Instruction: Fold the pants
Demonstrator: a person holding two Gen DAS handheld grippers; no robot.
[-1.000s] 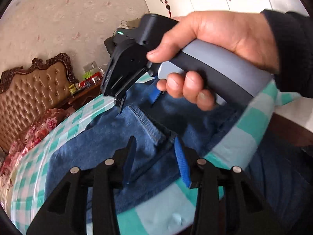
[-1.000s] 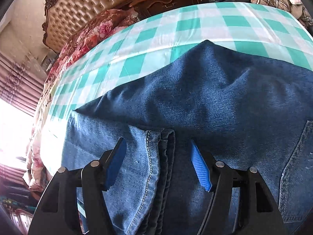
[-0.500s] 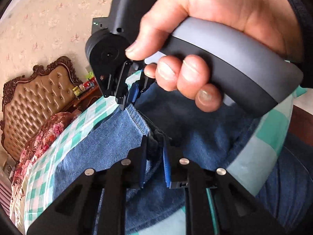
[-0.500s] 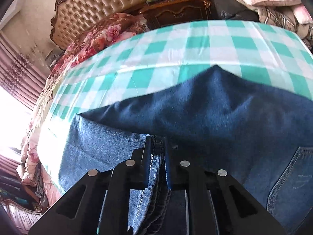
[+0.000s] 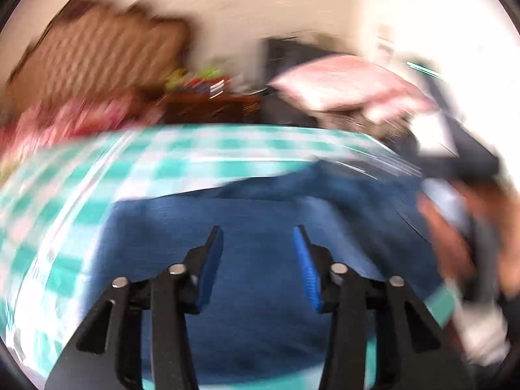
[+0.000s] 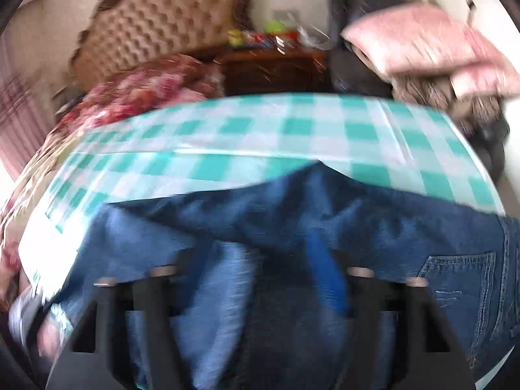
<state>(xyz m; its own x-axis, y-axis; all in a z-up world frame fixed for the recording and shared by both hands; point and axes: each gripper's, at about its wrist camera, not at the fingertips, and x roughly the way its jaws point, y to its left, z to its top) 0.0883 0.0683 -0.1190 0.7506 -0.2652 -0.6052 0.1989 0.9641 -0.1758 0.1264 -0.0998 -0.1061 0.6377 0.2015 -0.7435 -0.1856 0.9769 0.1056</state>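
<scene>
Now we are holding both grippers over the folded dark blue denim pants (image 6: 292, 214), which are lying on the green-and-white checked cloth (image 6: 247, 136). Our left gripper (image 5: 258, 260) and right gripper (image 6: 260, 279) have just been opening, jaws apart with nothing gripped between them.

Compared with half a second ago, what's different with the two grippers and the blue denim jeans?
Both let go. The left gripper and right gripper, clamped on the folded hem edge half a second ago, have just been opening; nothing shows between the left's pads, and both views have swung away, blurred. The blue denim jeans remain folded on the green checked cloth.
</scene>
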